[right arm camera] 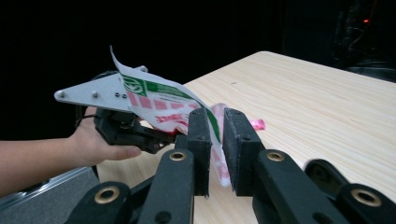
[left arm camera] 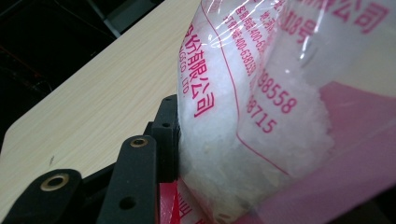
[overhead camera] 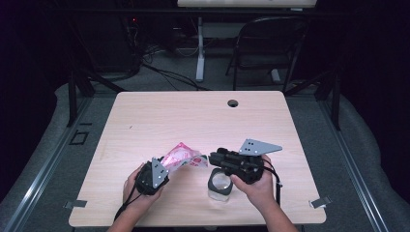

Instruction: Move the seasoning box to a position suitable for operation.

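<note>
left gripper [overhead camera: 170, 166] clamps pink-printed bag [overhead camera: 183, 157] of white granules, held above table [overhead camera: 159, 116]. right gripper [overhead camera: 212, 158] jaws parted, bag edge loose between them. glass jar [overhead camera: 220, 186] below right gripper.

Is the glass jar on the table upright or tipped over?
Upright. In the high view the jar stands on the table with its round mouth facing up, just below the right claw and the bag.

Both grippers low over the near table edge, tips facing.

Left gripper [overhead camera: 167, 166] clamped on a bag [overhead camera: 183, 157], hand [overhead camera: 133, 186] wrapped behind. Right gripper [right arm camera: 215, 140] aimed left, jaws slightly parted around the bag's edge, hand [overhead camera: 256, 186] underneath.
</note>
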The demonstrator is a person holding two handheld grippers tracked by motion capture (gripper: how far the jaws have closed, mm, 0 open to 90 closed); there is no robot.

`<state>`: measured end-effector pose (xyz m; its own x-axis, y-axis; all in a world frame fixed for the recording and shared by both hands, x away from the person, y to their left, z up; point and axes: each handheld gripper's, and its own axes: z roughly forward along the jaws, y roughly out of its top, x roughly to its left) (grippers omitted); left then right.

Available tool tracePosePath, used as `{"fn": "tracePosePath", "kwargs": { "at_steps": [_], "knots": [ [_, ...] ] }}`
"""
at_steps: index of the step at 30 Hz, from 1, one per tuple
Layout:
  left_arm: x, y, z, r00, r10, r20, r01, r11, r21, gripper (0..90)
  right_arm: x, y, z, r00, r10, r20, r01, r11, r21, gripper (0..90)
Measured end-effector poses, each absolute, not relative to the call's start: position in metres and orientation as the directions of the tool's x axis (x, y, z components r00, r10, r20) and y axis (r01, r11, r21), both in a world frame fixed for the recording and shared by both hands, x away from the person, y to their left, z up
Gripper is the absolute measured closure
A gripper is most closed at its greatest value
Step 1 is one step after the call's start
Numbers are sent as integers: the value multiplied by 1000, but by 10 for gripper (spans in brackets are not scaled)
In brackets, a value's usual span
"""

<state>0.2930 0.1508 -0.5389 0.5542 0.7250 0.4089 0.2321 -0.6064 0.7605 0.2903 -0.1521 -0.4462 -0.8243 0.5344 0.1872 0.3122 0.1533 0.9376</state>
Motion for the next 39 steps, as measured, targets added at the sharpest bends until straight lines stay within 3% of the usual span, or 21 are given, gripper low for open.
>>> {"fn": "tracePosePath", "kwargs": {
  "at_steps": [17,24,39],
  "knots": [
    [285,117,-536,574,594,563,88,-728,680,604,283,-173,-447,-778,592,208,341,121,932,798],
    [286,112,-537,577,579,576,75,-739,669,604,281,-174,-450,-774,597,213,356,132,925,773],
    [285,107,-541,571,550,609,59,-768,638,604,277,-154,-465,-798,579,165,379,271,885,661]
  ]
}}
